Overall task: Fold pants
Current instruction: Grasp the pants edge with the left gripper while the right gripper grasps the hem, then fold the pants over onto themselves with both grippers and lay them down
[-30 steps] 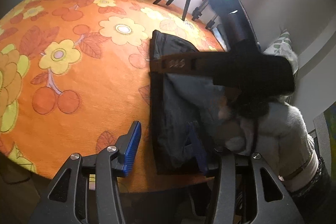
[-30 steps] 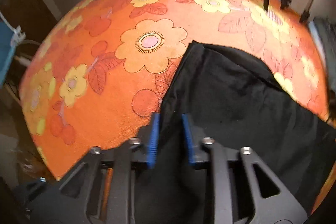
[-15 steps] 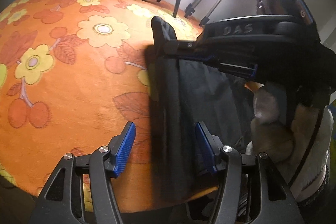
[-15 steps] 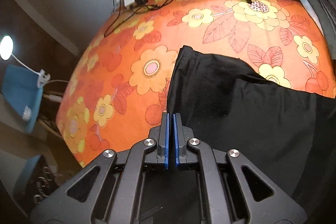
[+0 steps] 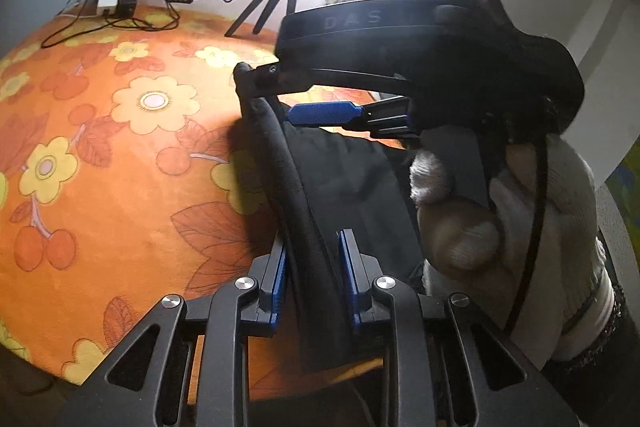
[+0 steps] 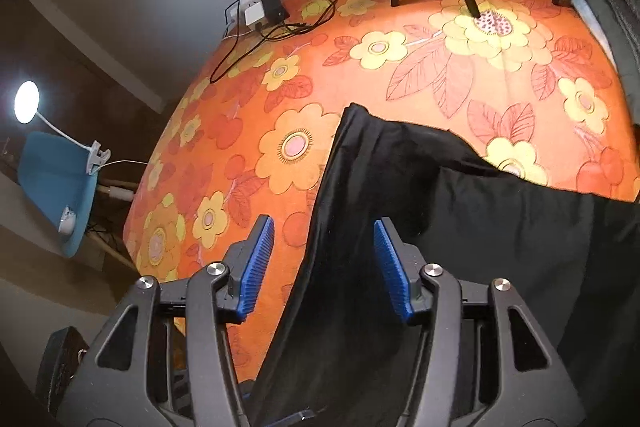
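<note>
While left gripper (image 5: 312, 277) clamps pants (image 5: 316, 227) fold, right gripper (image 6: 324, 267) wide — cloth between, unpinched.

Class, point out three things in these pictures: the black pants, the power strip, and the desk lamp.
black pants (image 6: 460, 227), right wrist view, on the spread fabric.
power strip (image 6: 256, 11), right wrist view, on its white body.
desk lamp (image 6: 27, 102), right wrist view, on its lit head.

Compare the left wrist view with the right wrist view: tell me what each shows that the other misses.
Left wrist only: the left gripper closed on a fold of the black pants, the right gripper seen from outside, and a gloved hand.

Right wrist only: a blue chair with a clip lamp, and the right gripper's open jaws straddling the pants' edge.

Both: the orange floral tablecloth, tripod, power strip.
</note>
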`<state>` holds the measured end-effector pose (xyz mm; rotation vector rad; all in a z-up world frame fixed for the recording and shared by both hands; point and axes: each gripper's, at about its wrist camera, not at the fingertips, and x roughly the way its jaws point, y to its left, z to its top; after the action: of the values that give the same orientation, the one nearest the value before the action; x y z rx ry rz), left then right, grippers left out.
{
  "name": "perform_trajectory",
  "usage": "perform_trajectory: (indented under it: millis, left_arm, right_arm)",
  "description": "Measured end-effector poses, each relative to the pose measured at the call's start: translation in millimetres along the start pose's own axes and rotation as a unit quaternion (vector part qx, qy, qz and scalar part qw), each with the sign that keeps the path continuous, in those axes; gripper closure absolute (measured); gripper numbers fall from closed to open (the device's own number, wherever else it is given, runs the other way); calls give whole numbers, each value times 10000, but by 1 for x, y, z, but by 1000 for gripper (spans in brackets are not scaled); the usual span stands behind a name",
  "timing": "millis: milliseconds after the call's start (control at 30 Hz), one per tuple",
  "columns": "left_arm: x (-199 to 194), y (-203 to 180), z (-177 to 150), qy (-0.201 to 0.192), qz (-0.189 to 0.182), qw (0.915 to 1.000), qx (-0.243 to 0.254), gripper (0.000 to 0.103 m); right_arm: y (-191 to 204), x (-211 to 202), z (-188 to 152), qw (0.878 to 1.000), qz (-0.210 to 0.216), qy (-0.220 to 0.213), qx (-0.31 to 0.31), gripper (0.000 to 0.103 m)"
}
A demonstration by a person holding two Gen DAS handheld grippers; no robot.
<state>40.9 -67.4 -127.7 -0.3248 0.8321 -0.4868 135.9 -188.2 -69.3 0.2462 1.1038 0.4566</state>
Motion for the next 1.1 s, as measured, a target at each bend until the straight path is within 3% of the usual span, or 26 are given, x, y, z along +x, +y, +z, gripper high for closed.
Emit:
perform_trajectory:
  millis: [200, 233, 267, 300, 400, 600, 867, 1100]
  left_arm:
    - [2, -12, 2, -44, -120, 9998, 181, 81]
    - [1, -16, 1, -42, -141, 9996, 224, 81]
    - [2, -18, 2, -46, -159, 9995, 255, 81]
    - [2, -22, 2, -49, -190, 9994, 291, 81]
    - [1, -33, 2, -58, -314, 9988, 364, 81]
    - [2, -63, 5, -83, -639, 9957, 669, 81]
    - [18, -126, 0, 80, -1225, 9850, 1214, 92]
    - [41, -161, -1, 516, -1892, 9740, 1135, 91]
  right_arm:
    - [4, 6, -3, 9994, -195, 218, -210, 52]
    - [3, 5, -4, 9992, -254, 194, -219, 57]
    - [0, 5, -4, 9992, -286, 180, -195, 75]
    - [-4, 3, -5, 9994, -258, 191, -119, 83]
    - [-18, -9, -5, 9998, -190, 56, 63, 94]
    - [-36, -54, -11, 9987, -242, -422, 129, 98]
    - [-93, -115, -31, 9934, -380, -890, 619, 99]
    - [-156, -154, -59, 9867, -721, -1063, 1001, 99]
